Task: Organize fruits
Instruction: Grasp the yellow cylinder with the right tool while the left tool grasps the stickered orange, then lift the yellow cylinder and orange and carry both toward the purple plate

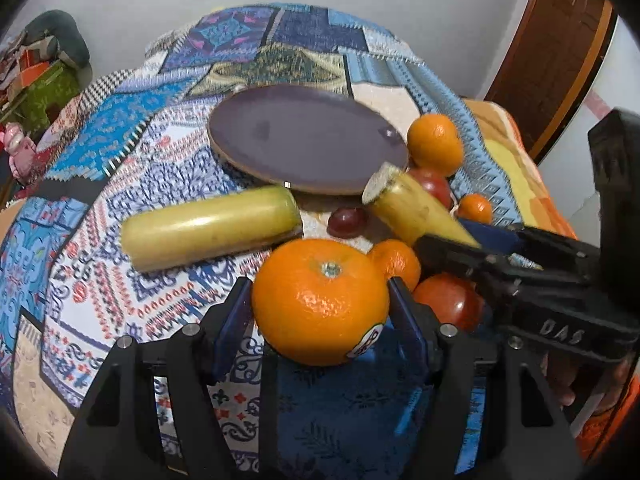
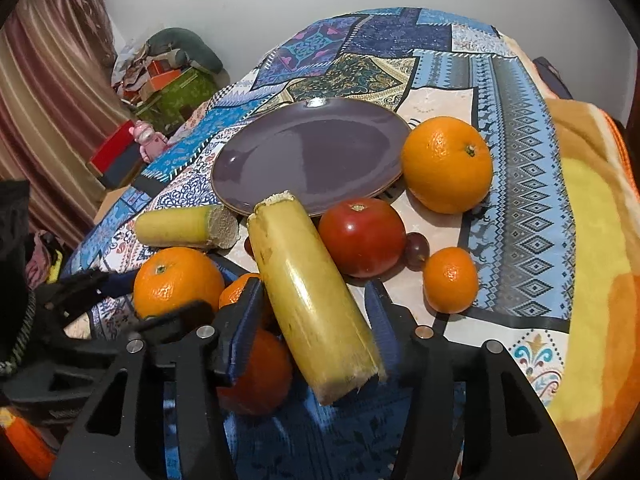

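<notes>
Left jaws clamp my orange [image 1: 320, 300]; right jaws stand apart around a cut yellow stalk [image 2: 316, 304], whose base hides a tomato [image 2: 256, 372] at 7 o'clock.

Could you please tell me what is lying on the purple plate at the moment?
Nothing shows on the plate; its visible surface is bare. The near rim is covered by the cane piece, so that strip cannot be checked.

White wall [image 2: 240, 8] behind; striped pinkish curtain [image 2: 48, 92] left, wooden door [image 1: 560, 52] right, cluttered boxes [image 2: 168, 80] in corner, patchwork tablecloth [image 2: 520, 128].
</notes>
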### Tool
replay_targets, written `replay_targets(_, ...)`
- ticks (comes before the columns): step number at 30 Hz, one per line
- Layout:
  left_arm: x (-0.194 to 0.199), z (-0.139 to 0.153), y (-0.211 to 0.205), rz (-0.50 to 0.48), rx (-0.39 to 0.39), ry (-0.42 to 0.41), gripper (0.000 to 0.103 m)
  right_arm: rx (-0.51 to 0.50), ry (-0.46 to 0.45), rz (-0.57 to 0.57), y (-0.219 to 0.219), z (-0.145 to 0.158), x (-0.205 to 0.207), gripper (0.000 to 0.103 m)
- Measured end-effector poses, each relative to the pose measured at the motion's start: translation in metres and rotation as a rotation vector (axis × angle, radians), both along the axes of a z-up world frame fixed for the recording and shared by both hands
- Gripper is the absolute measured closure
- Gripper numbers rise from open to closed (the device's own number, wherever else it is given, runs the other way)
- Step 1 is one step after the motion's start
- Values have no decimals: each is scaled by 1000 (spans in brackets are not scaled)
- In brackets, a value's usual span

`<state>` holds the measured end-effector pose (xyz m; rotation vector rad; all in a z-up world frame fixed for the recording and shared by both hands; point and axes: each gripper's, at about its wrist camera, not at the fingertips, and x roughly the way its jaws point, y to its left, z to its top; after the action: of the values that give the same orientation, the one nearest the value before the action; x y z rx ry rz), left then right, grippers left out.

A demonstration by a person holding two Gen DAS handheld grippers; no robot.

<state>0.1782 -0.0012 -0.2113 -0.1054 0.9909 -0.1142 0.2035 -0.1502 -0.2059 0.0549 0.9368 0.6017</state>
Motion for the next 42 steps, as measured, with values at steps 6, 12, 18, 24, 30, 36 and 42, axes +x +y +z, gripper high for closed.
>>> replay_targets(6,-4,1,1,-5,1,-5,37,24,29,20,-3,-1,-1,57)
replay_targets(12,-16,9,6,4,32,-29,37,-39,14,7,-12,4,-10,69)
replay_targets(18,-28,22,14,10,40,-53,43,-35,38,8,-36,5,-22,71)
replay_targets(24,-34,27,14,-1,50,-61,43,-50,46,22,-39,5,-25,71)
replay_targets(30,-25,22,10,-18,32,-35,41,-54,76,95,-27,2,-5,67)
replay_targets(36,-11,12,7,-10,16,-7,38,-138,97,205,-2,-9,10,66)
replay_targets(42,-12,9,4,-25,32,-21,38,-130,43,140,-9,-10,0,66)
